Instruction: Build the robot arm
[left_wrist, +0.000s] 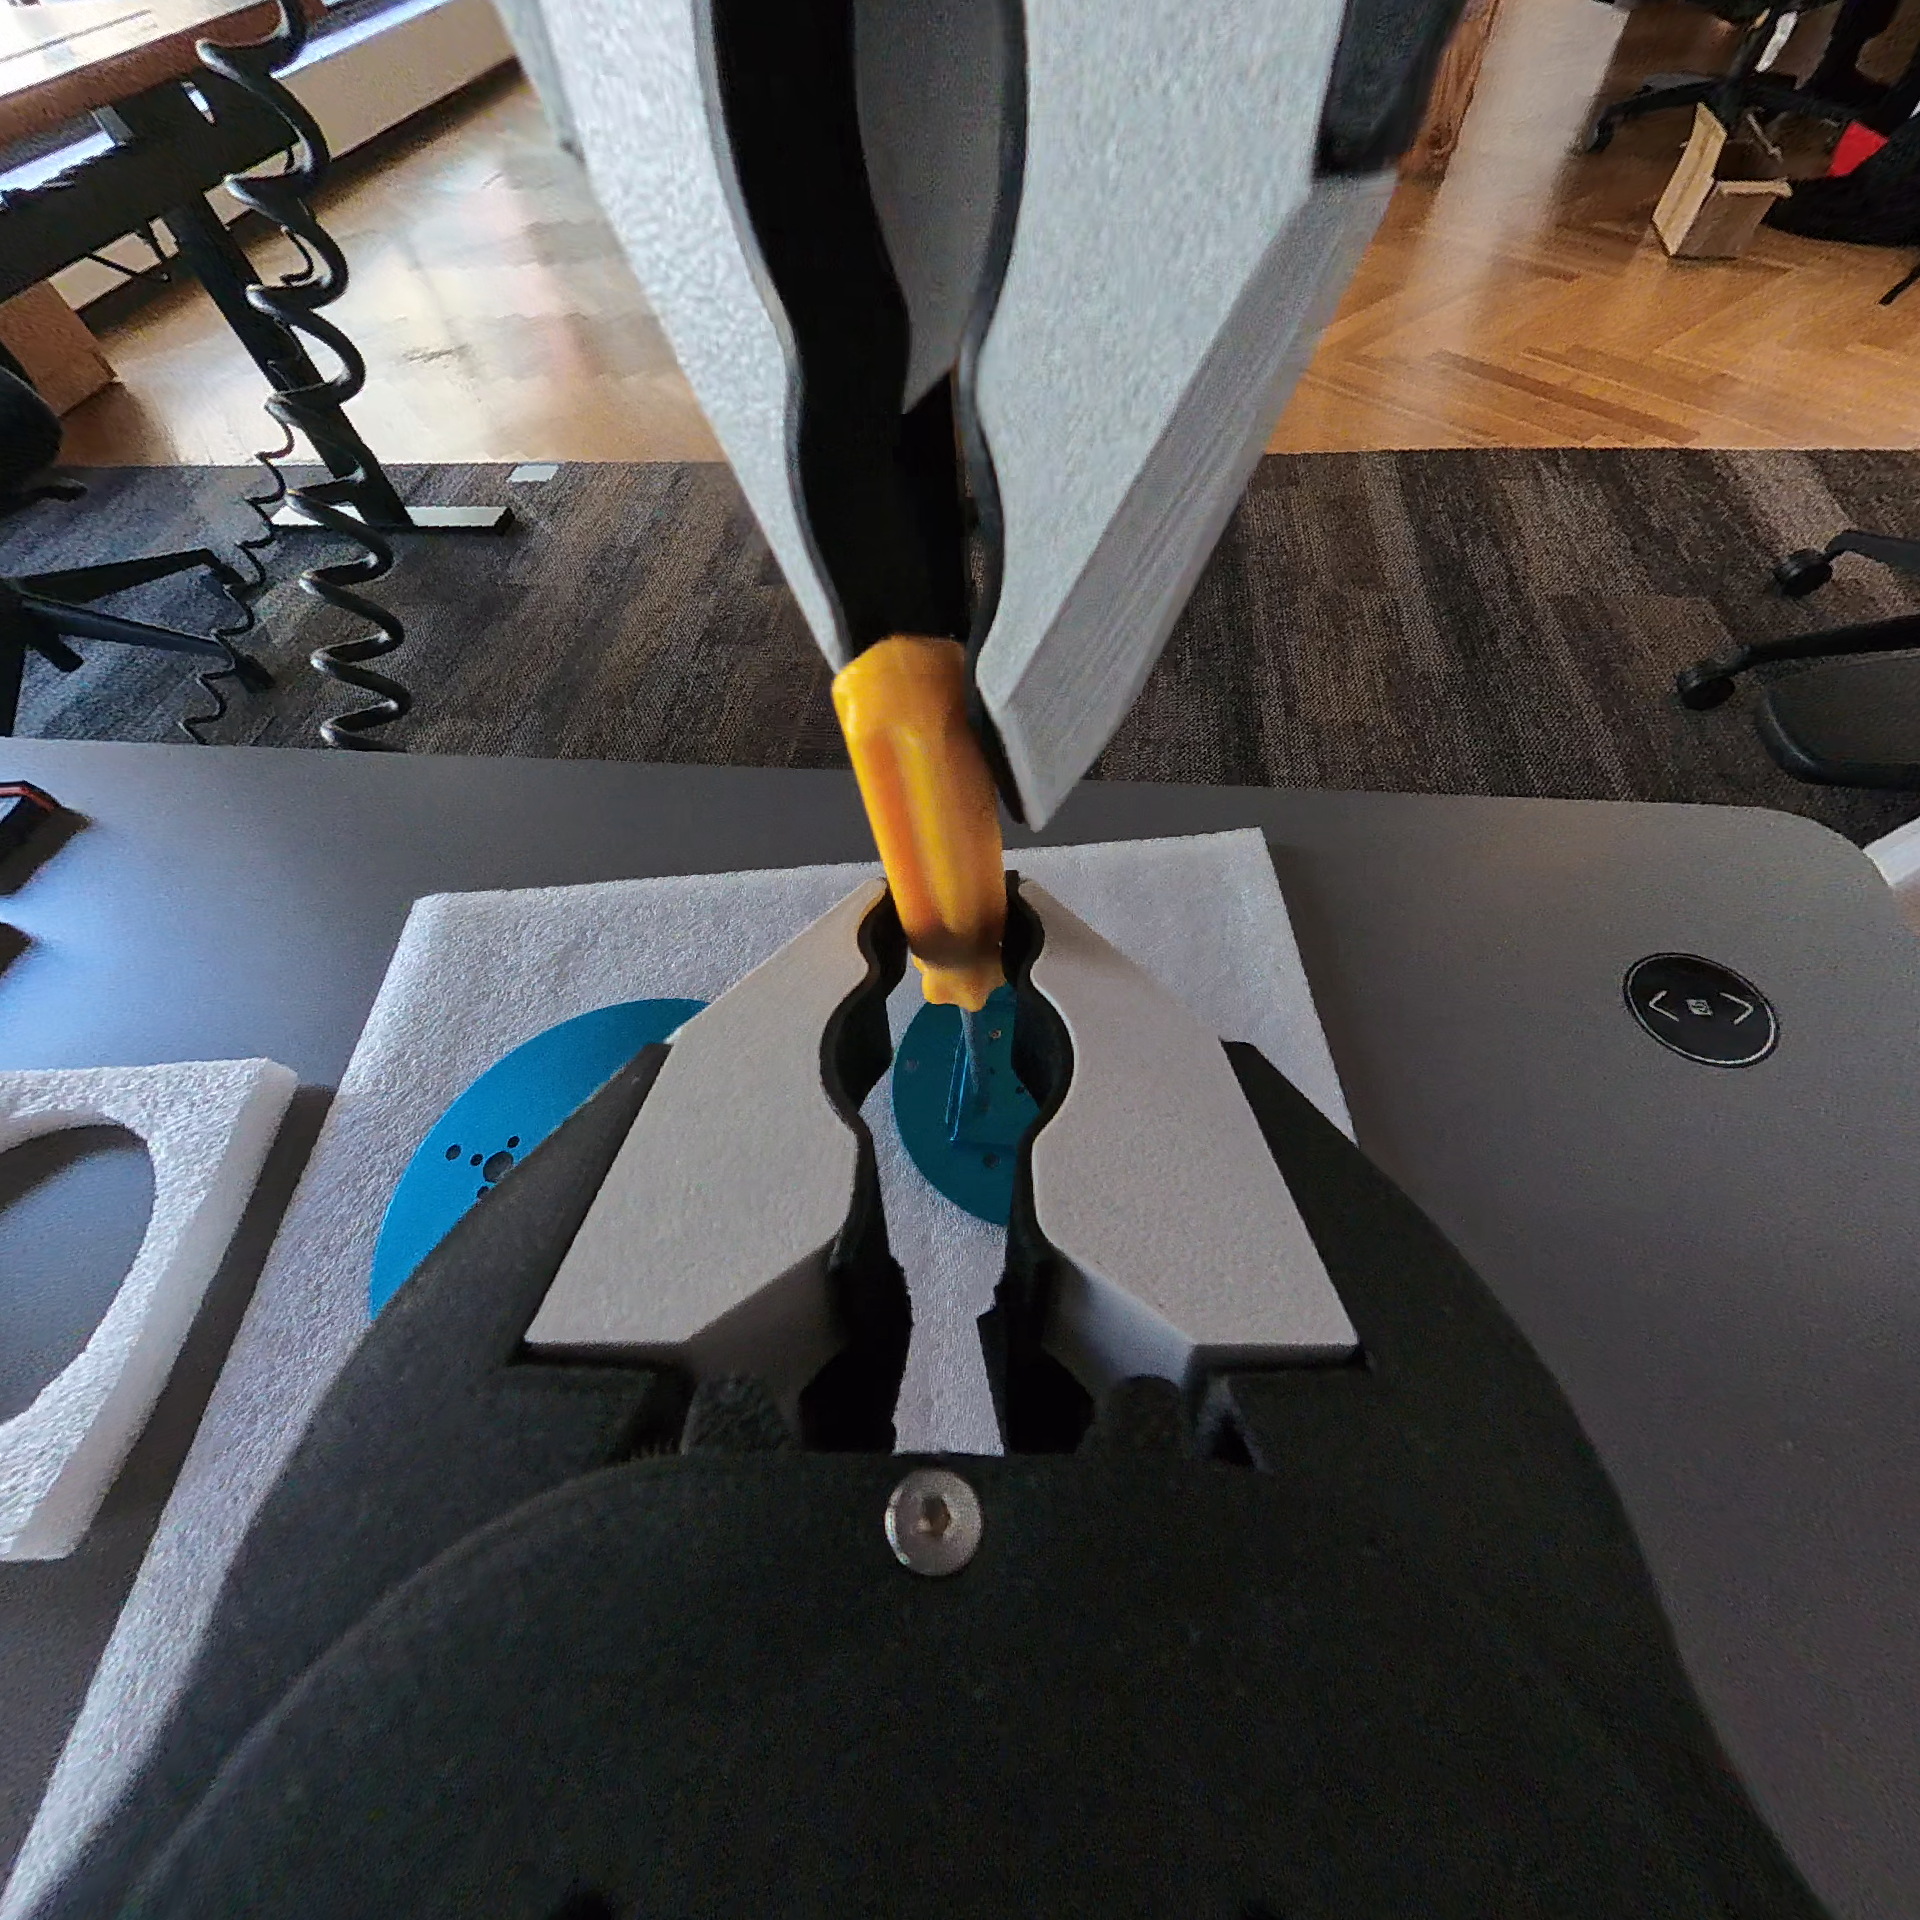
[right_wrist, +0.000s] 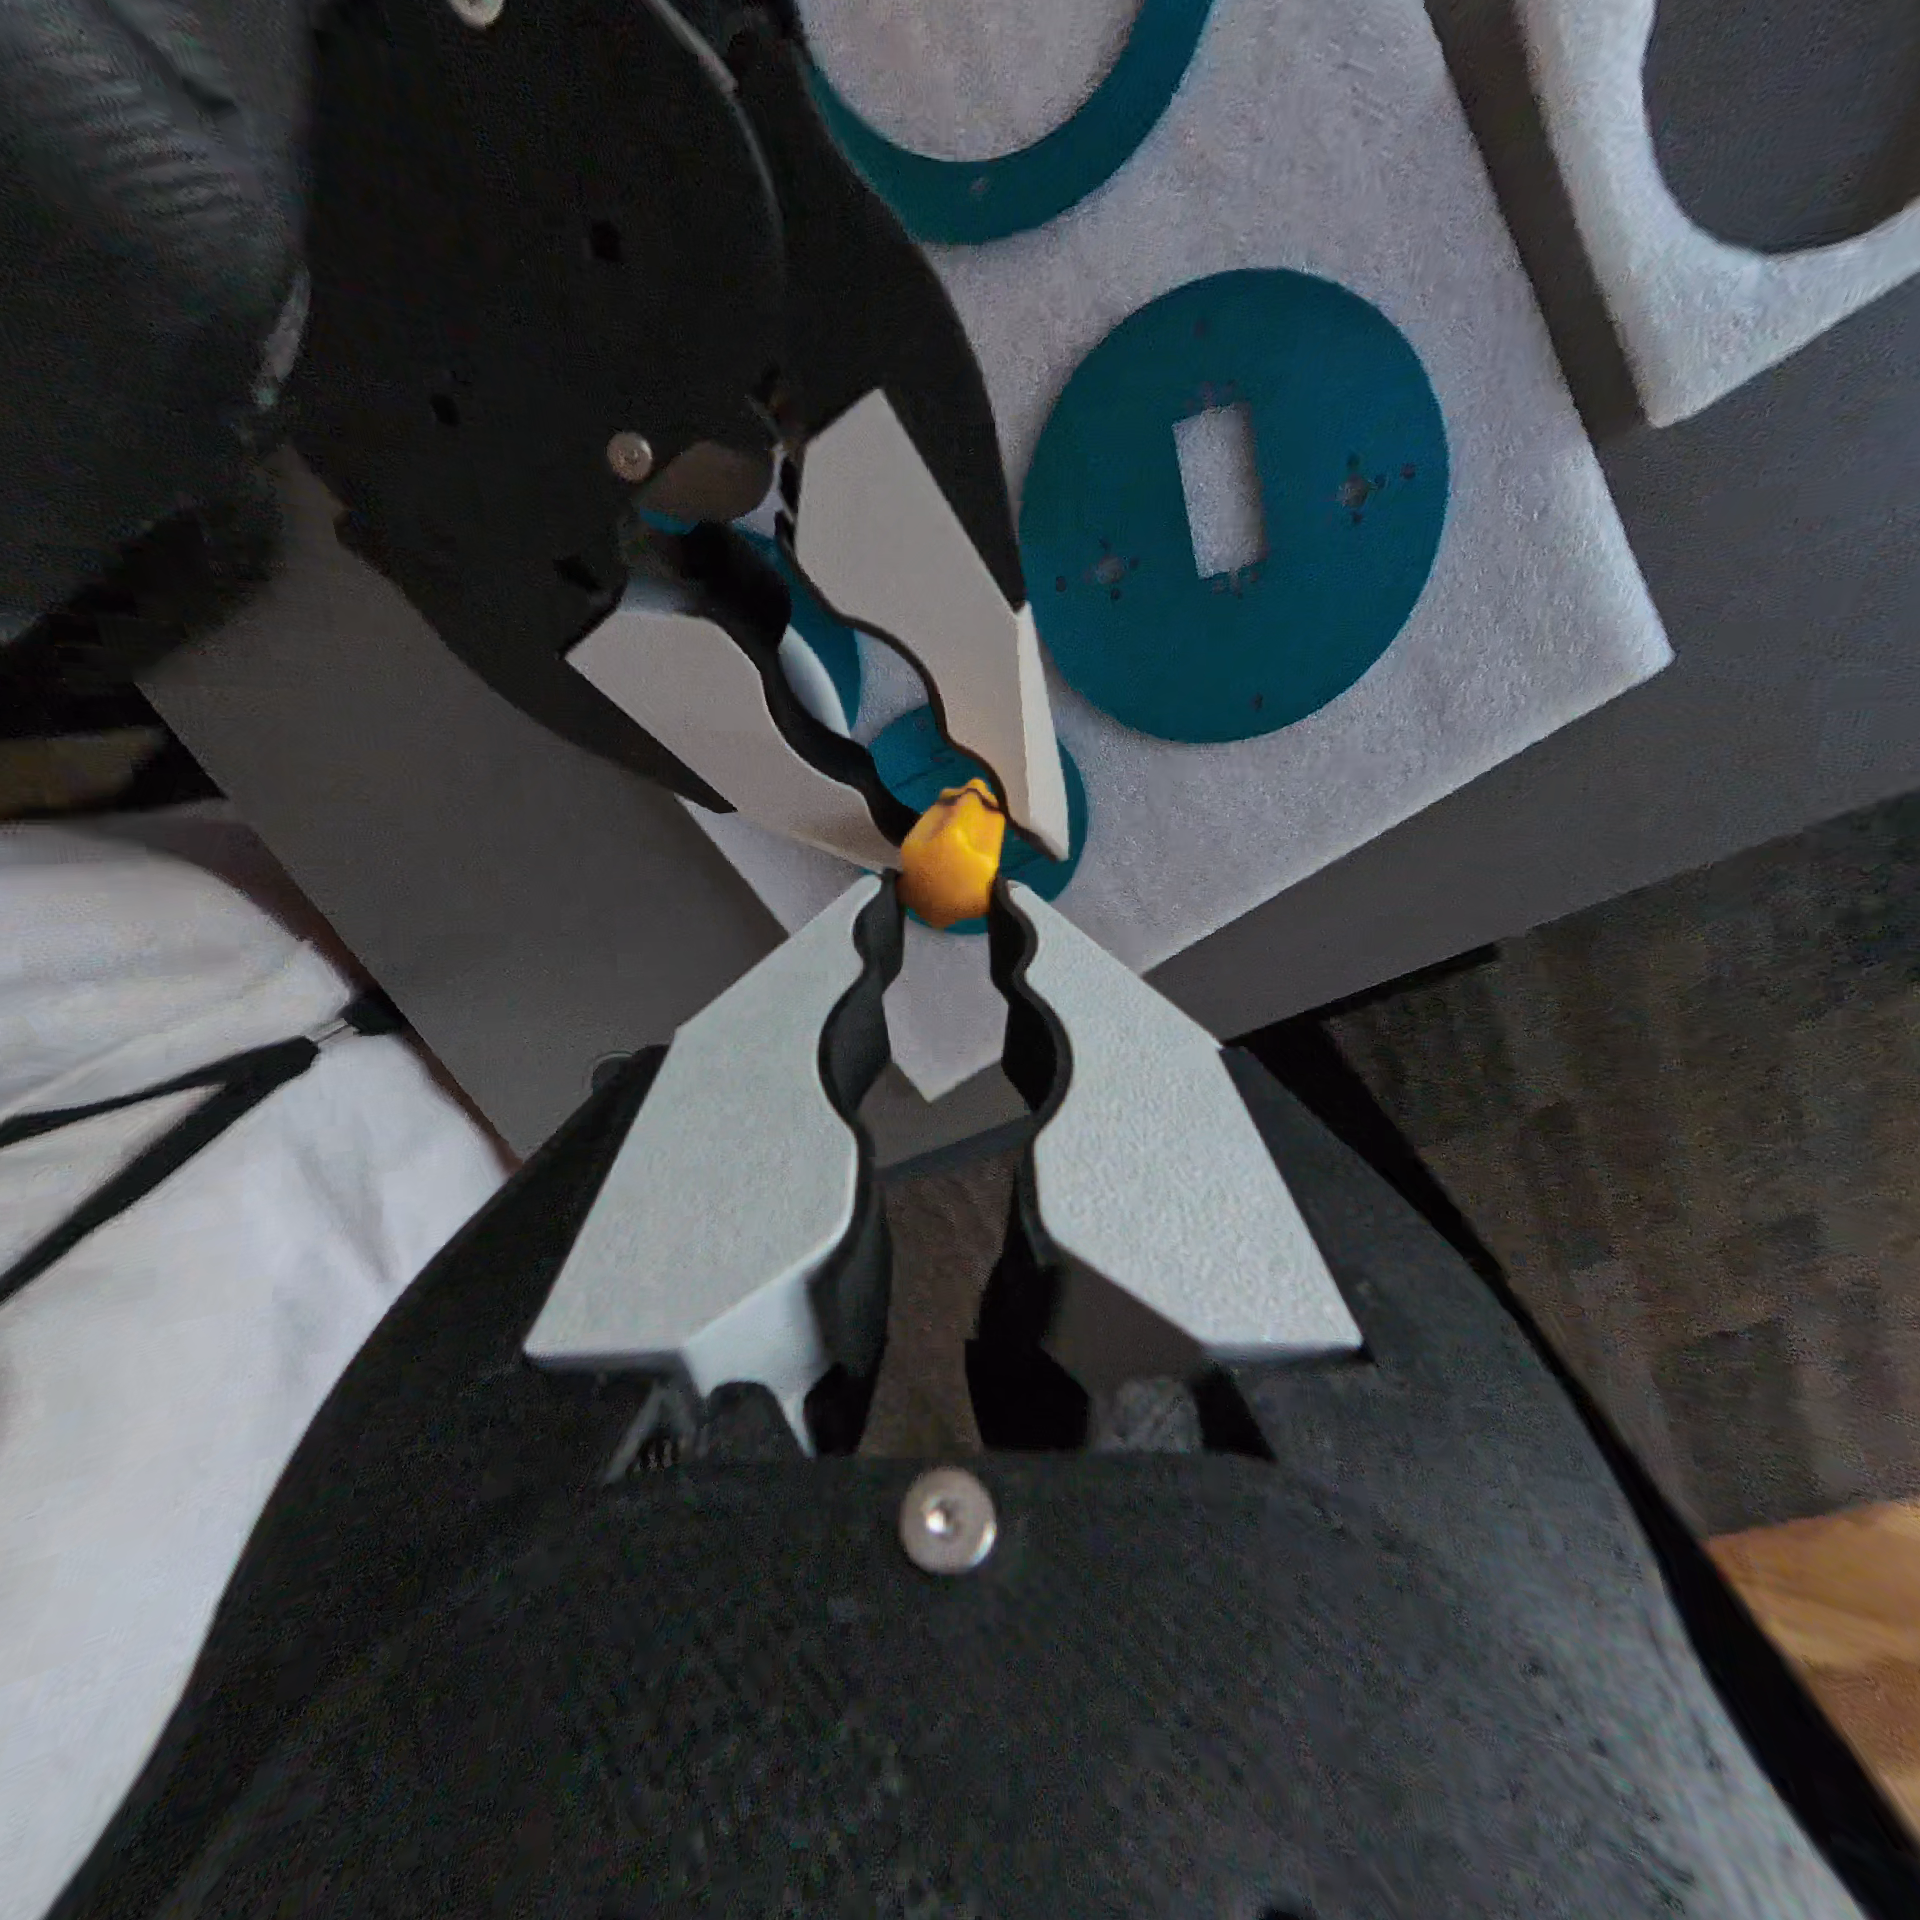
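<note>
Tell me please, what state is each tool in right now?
Left tool: narrowed around the yellow screwdriver handle; grip cannot be told.
Right tool: closed, holding the screwdriver.

Dark grey counter (left_wrist: 1507, 1039), rounded far right corner. Beyond: dark carpet (left_wrist: 1455, 582), then herringbone wood floor (left_wrist: 1558, 343), sunlit. Far left: black desk frame (left_wrist: 260, 312), coiled cable (left_wrist: 312, 436). Right: office chair bases (left_wrist: 1797, 665).

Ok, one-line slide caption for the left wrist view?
Both grippers clamp an orange-handled screwdriver, its tip on a small blue metal disc lying on white foam sheet.
</note>
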